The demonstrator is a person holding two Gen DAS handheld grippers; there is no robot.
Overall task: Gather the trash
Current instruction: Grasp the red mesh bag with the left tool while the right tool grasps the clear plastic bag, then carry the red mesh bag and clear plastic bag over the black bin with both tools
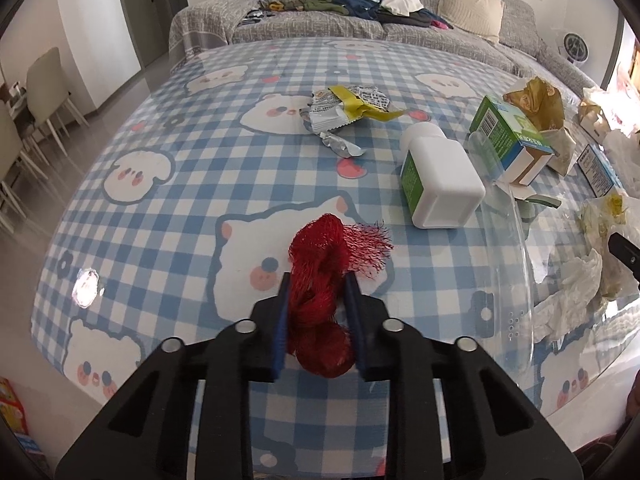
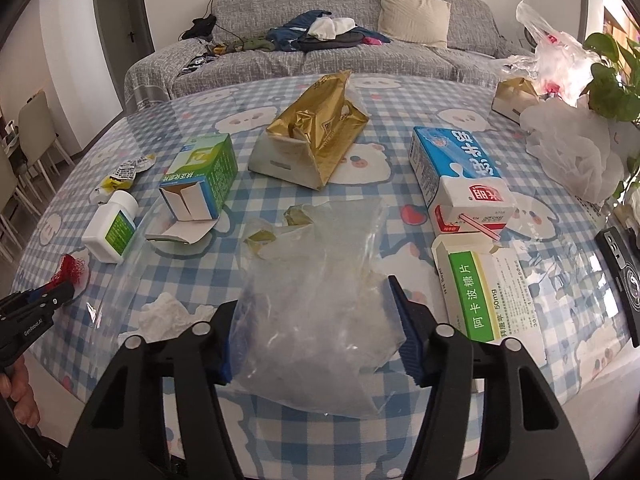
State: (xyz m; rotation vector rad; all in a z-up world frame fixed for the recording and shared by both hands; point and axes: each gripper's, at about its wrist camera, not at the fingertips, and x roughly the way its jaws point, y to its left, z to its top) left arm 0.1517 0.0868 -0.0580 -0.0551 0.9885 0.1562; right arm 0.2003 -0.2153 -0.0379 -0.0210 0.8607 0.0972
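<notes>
Red net (image 1: 320, 312) hides the left gripper's (image 1: 316, 284) pad faces — bunched between.

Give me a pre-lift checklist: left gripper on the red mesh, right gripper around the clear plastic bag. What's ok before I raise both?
1. Left gripper closed on the red mesh netting: ok, both pads press the bunched net.
2. Mesh free of other trash: ok, the white pill bottle lies apart from it.
3. Right gripper gripping the clear plastic bag: cannot tell; the bag sits between the fingers, contact on the right pad is unclear.
4. Bag clear of neighbours: not ok, the crumpled tissue and the green-and-white medicine box lie right beside it.
5. Grippers apart from each other: ok.
</notes>
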